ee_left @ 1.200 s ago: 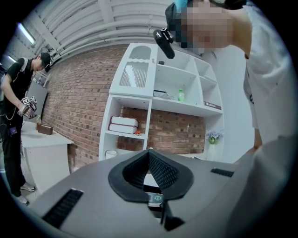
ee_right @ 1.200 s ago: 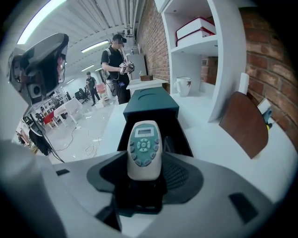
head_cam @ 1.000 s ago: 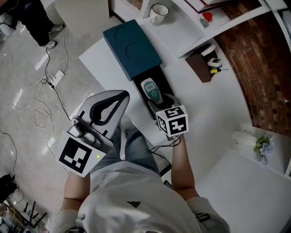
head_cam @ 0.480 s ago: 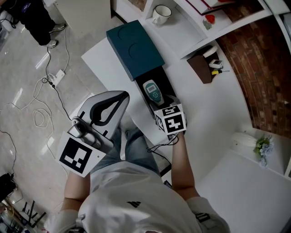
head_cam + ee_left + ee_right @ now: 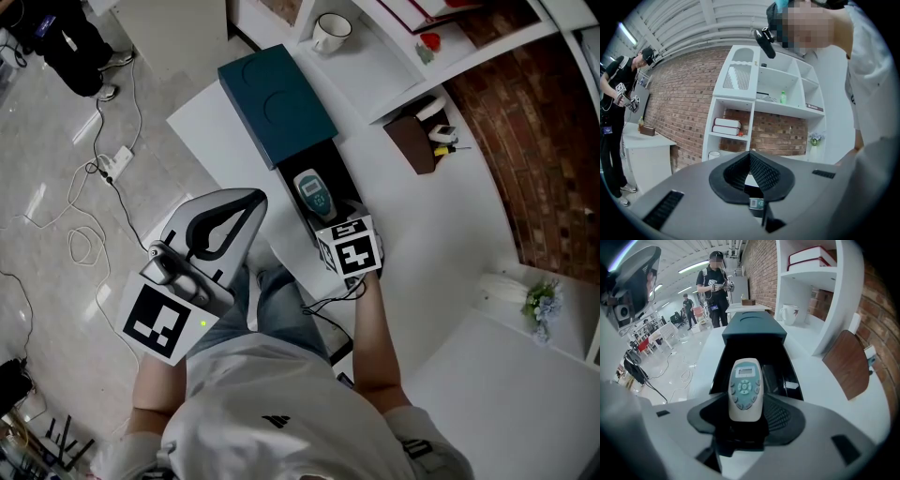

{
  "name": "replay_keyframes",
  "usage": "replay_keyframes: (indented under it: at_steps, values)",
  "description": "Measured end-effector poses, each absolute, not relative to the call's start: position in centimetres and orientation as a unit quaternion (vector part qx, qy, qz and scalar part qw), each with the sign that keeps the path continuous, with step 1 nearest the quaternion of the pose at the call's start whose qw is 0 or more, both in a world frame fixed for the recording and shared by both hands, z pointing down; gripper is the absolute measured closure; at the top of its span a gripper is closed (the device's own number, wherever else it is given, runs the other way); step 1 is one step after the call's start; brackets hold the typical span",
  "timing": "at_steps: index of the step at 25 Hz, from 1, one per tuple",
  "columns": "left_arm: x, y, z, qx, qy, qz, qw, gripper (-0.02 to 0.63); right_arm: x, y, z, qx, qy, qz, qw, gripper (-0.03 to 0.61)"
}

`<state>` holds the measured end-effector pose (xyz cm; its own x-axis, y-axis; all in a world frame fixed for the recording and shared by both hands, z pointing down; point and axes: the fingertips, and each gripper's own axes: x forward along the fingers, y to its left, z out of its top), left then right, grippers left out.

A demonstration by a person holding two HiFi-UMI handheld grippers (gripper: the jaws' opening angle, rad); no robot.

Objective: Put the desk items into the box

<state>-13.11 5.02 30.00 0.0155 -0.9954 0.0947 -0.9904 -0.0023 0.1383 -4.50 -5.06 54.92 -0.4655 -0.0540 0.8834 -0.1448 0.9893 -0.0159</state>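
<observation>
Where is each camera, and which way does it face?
Head view: on the head, steeply down onto desk, box, left gripper, right gripper; arms, torso show.
Left gripper view: on that gripper, toward the shelves; shut jaws, shirt show.
Right gripper view: on that gripper, toward the box; jaws hold the remote.
Shared: all three show the remote.

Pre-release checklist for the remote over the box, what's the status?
1. Grip: ok. The right tongs are shut on the lower end of the remote.
2. Box open: ok. The teal lid covers only the far part of the box.
3. Remote over the opening: ok in the head view.
4. Free room beneath the remote: cannot tell; the interior is dark.
5. Left tongs clear: ok. They are shut, empty and left of the box.
</observation>
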Motion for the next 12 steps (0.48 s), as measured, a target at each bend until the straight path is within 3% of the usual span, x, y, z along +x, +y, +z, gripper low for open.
replay_keyframes:
  at_steps: [12]
  values:
    - [-13.08,4.57,29.7,0.71,-0.699,-0.016,0.079,0.601,-4.86,-5.38,54.17,0.059,-0.863,0.053,0.499,0.341]
